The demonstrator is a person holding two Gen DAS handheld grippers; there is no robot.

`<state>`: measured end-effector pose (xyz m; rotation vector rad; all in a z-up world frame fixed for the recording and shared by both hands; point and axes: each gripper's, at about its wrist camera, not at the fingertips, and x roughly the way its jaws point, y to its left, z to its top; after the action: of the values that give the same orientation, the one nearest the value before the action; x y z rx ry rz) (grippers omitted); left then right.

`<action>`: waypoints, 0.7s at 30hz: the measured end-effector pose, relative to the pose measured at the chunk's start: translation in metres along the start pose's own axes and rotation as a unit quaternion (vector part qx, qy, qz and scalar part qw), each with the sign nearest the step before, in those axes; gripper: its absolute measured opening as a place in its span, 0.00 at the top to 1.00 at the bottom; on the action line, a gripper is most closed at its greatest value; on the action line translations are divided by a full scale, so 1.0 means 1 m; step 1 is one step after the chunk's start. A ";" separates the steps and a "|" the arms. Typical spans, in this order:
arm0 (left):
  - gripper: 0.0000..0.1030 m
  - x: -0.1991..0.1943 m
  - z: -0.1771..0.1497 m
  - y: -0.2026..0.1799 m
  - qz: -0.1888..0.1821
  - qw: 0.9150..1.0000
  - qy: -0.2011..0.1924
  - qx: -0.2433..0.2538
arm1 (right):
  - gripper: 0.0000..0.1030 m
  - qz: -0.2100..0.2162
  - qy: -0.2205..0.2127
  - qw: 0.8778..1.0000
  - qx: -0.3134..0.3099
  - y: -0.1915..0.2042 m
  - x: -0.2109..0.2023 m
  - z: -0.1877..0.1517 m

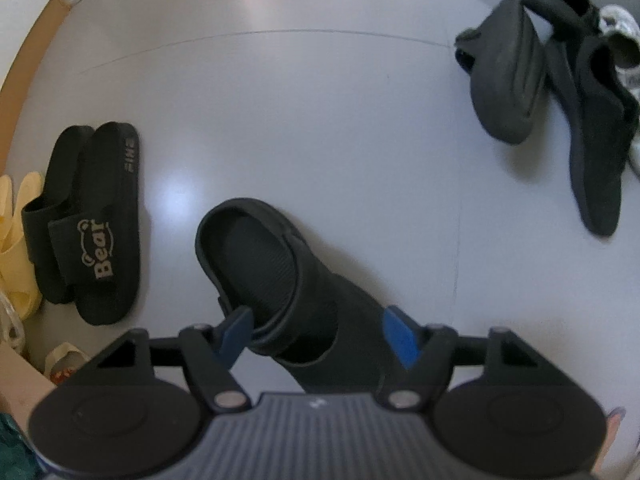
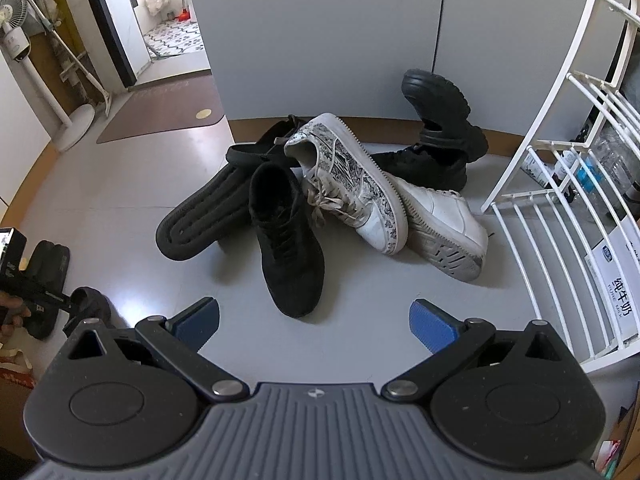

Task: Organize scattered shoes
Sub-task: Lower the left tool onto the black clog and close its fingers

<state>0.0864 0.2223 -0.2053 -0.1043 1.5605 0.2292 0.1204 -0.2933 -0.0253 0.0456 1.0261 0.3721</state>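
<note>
Left gripper [image 1: 320,334] had its blue pads spread around a black slipper [image 1: 280,280] on the floor, contact unclear. A black Bear slide pair [image 1: 90,224] lay at 9 o'clock. Right gripper [image 2: 314,326] hung wide open, holding nothing. The shoe pile sat at 12: black sneaker [image 2: 286,240], patterned white sneaker [image 2: 348,184]. White rack [image 2: 560,200] stood at 3.

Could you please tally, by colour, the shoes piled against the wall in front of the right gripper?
Black shoes: 4
White sneakers: 2
Total: 6
</note>
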 end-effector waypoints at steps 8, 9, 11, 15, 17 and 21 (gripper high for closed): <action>0.31 0.017 -0.007 0.009 0.021 0.999 0.012 0.023 | 0.00 0.000 0.003 1.000 0.002 -0.003 0.000 0.000; 0.33 0.020 -0.007 0.010 0.022 0.999 0.014 0.021 | 0.00 0.000 0.004 1.000 0.002 -0.002 0.000 0.001; 0.33 0.025 -0.008 0.011 0.025 0.999 0.018 0.024 | 0.00 -0.001 0.004 1.000 0.001 -0.001 0.001 0.001; 0.35 0.035 -0.009 0.007 0.035 0.998 0.025 0.044 | 0.00 -0.001 0.005 1.000 0.000 0.002 0.001 0.003; 0.35 0.040 -0.010 0.006 0.041 0.997 0.029 0.054 | 0.00 -0.002 0.005 1.000 -0.001 0.004 0.002 0.004; 0.34 0.050 -0.012 0.002 0.051 0.995 0.037 0.073 | 0.00 0.000 0.007 1.000 -0.007 0.010 0.008 0.000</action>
<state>0.0745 0.2258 -0.2555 0.0833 1.6528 0.1917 0.1207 -0.2819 -0.0297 0.0297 1.0367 0.3800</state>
